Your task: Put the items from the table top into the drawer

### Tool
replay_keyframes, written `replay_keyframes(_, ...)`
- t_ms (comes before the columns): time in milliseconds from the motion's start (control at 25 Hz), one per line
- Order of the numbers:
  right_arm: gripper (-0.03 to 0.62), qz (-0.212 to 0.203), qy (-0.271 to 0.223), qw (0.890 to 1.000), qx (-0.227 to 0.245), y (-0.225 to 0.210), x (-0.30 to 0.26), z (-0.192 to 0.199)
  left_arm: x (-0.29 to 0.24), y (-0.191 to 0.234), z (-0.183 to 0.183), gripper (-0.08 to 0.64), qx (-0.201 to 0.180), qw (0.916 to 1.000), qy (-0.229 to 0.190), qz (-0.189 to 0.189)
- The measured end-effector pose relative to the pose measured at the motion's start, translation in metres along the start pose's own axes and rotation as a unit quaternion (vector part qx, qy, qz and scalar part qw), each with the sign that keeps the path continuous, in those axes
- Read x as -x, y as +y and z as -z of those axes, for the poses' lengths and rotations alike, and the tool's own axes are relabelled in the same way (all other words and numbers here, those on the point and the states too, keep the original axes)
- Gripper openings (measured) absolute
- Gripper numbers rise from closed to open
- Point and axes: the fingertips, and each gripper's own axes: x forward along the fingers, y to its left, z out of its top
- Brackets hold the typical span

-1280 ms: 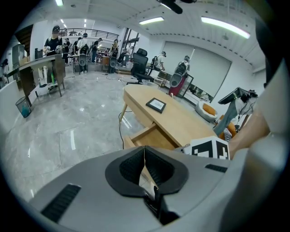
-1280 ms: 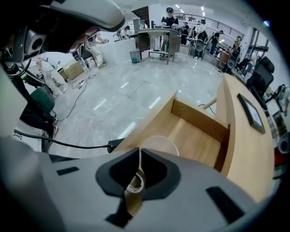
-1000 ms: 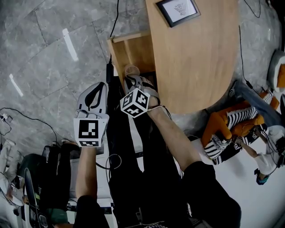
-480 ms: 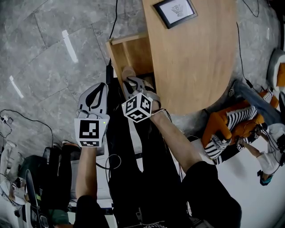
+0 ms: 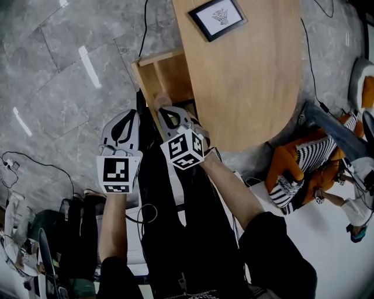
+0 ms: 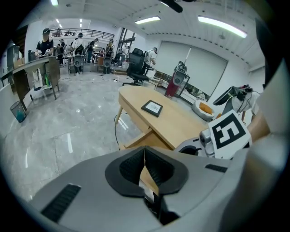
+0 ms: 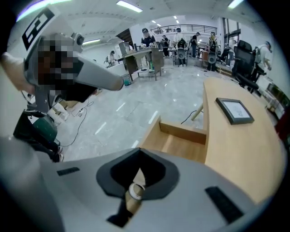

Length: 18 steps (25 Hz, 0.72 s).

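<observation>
One table (image 5: 251,76), one open drawer (image 5: 166,82), one framed picture (image 5: 217,17), perhaps one roll (image 7: 134,191).

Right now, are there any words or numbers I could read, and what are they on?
No words or numbers can be read.
Framed picture on the table: a drawing, any print too small.
Left cube and right cube: black-and-white patterns, not letters.

The head camera looked steeply down from high above on the wooden desk (image 5: 251,76) and its open drawer (image 5: 168,75). The left gripper view sat low, looking along the left tongs (image 6: 144,152) across the desk towards the hall (image 6: 81,54). The right gripper view looked down past the right tongs (image 7: 138,158) into the drawer, close by. All three shared the desk and its framed picture (image 5: 216,17)
</observation>
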Motion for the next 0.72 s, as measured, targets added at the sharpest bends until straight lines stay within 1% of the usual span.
replay_keyframes(160, 0.011, 0.016, -0.039, 0.999, -0.025, -0.025, 0.014, -0.021, -0.007, -0.002, -0.008, 0.014, -0.005, 1.0000, 0.001, 0.003)
replay_keyframes(360, 0.011, 0.070, -0.073, 0.994, -0.041, -0.069, 0.029, -0.044, -0.010, -0.003, -0.015, 0.014, -0.012, 0.9999, 0.004, 0.006)
replay_keyframes(520, 0.012, 0.113, -0.078, 0.989, -0.058, -0.102, 0.038, -0.051, -0.014, -0.006, -0.024, 0.014, -0.012, 0.9999, 0.004, 0.006)
replay_keyframes(720, 0.016, 0.154, -0.069, 0.984, -0.052, -0.144, 0.045, -0.053, -0.018, -0.011, -0.033, 0.015, -0.012, 0.9999, 0.001, 0.009)
